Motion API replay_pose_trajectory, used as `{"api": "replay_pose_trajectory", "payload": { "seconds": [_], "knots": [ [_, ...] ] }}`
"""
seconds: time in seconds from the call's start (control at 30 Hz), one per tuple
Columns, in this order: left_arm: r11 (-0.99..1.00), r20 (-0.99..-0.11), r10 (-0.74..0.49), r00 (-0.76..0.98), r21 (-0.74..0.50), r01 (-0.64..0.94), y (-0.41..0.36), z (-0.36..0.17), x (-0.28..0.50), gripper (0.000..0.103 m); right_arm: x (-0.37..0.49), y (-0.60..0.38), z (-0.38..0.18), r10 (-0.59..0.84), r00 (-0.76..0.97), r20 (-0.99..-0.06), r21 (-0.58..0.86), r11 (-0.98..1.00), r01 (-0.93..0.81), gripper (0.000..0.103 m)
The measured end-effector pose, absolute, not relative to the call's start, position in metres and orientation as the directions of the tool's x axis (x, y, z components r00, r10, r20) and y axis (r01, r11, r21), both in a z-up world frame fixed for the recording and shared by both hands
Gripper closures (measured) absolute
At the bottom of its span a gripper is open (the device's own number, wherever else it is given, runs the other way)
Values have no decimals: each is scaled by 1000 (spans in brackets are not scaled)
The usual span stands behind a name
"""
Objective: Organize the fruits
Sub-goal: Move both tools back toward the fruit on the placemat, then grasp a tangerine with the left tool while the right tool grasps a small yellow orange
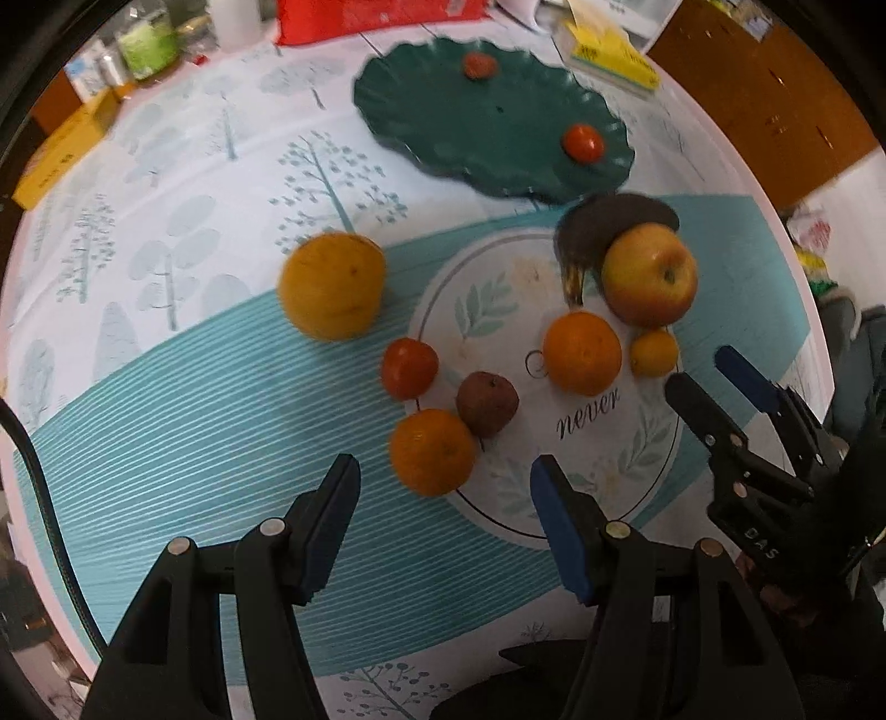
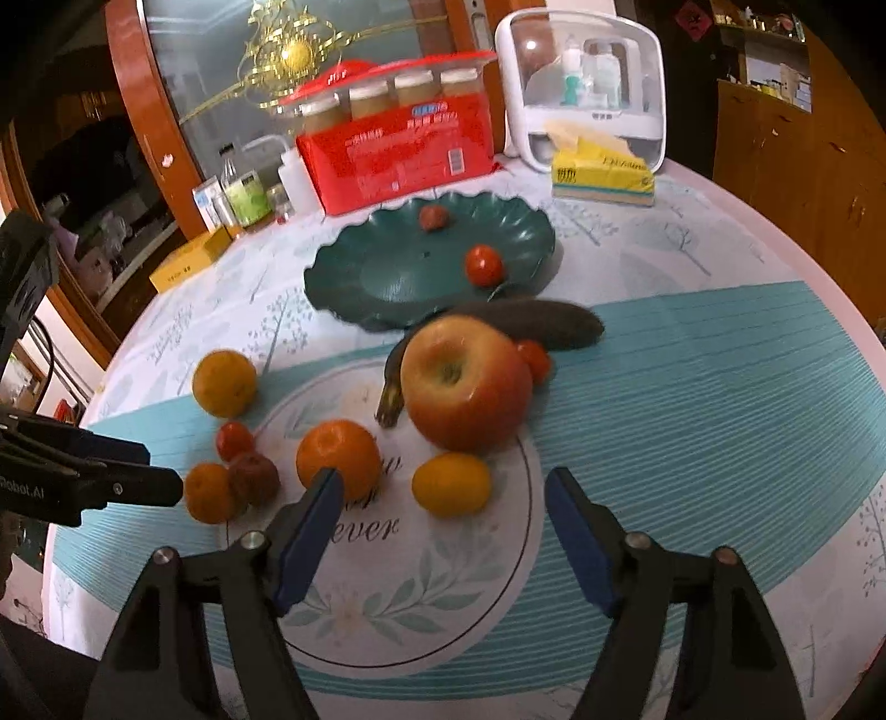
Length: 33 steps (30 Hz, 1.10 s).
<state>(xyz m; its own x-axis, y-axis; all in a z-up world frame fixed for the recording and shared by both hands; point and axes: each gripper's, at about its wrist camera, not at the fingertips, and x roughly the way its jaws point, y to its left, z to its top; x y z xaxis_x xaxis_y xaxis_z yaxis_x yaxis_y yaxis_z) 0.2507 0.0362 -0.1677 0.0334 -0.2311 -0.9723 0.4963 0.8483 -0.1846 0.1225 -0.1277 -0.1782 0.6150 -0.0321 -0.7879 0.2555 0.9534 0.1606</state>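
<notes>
A green scalloped plate (image 1: 443, 111) (image 2: 376, 277) holds a tomato (image 1: 582, 142) (image 2: 483, 265) and a small reddish fruit (image 1: 479, 65) (image 2: 433, 217). Loose on the tablecloth lie an apple (image 1: 649, 274) (image 2: 465, 383), a dark banana (image 1: 598, 221) (image 2: 554, 324), several oranges (image 1: 581, 353) (image 2: 338, 458), a small yellow citrus (image 2: 451, 483), a tomato (image 1: 408, 368) and a brown fruit (image 1: 487, 403). My left gripper (image 1: 443, 498) is open just before an orange (image 1: 432, 451). My right gripper (image 2: 443, 509) (image 1: 709, 376) is open around the yellow citrus, above it.
A red package (image 2: 398, 149) with jars, a white dispenser (image 2: 581, 83), a yellow tissue box (image 2: 603, 174) (image 1: 609, 50) and bottles (image 2: 246, 194) stand at the back of the round table. A yellow box (image 1: 61, 155) lies at the left edge.
</notes>
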Motion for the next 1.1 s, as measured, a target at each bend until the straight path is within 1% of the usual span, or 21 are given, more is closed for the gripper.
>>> {"api": "replay_pose_trajectory", "payload": {
  "seconds": [0.03, 0.13, 0.23, 0.33, 0.4, 0.43, 0.53, 0.67, 0.77, 0.83, 0.97, 1.1],
  "knots": [
    [844, -973, -230, 19, -189, 502, 35, -172, 252, 40, 124, -127, -181, -32, 606, -795, 158, 954, 257, 37],
    [830, -974, -225, -24, -205, 519, 32, -185, 256, 42, 131, -123, -190, -41, 572, -820, 137, 954, 265, 42],
    [822, -973, -225, -49, -216, 527, 30, -193, 258, 47, 137, -121, -198, -48, 544, -838, 122, 955, 271, 45],
    [818, -973, -219, -65, -220, 531, 30, -201, 262, 49, 142, -120, -203, -56, 525, -849, 106, 956, 274, 47],
    [818, -974, -212, -73, -218, 532, 30, -206, 263, 54, 145, -119, -206, -61, 512, -857, 95, 957, 273, 48],
    [819, -975, -207, -77, -215, 533, 30, -207, 264, 58, 146, -119, -207, -61, 509, -858, 93, 958, 272, 49],
    [823, -978, -191, -79, -203, 531, 31, -213, 266, 64, 148, -118, -210, -62, 501, -863, 86, 960, 265, 52],
    [824, -975, -207, -83, -220, 522, 29, -217, 267, 65, 151, -117, -211, -72, 501, -863, 66, 966, 252, 53],
    [826, -974, -212, -82, -223, 518, 29, -218, 268, 65, 152, -117, -211, -78, 502, -862, 58, 967, 249, 57],
    [828, -974, -211, -81, -222, 516, 30, -219, 269, 66, 152, -118, -211, -79, 503, -861, 58, 966, 252, 64],
    [839, -976, -207, -69, -214, 501, 31, -218, 270, 67, 152, -122, -210, -56, 505, -861, 83, 965, 248, 65],
    [854, -977, -211, -34, -201, 480, 33, -207, 267, 67, 150, -123, -208, -16, 506, -862, 118, 966, 232, 65]
  ]
}}
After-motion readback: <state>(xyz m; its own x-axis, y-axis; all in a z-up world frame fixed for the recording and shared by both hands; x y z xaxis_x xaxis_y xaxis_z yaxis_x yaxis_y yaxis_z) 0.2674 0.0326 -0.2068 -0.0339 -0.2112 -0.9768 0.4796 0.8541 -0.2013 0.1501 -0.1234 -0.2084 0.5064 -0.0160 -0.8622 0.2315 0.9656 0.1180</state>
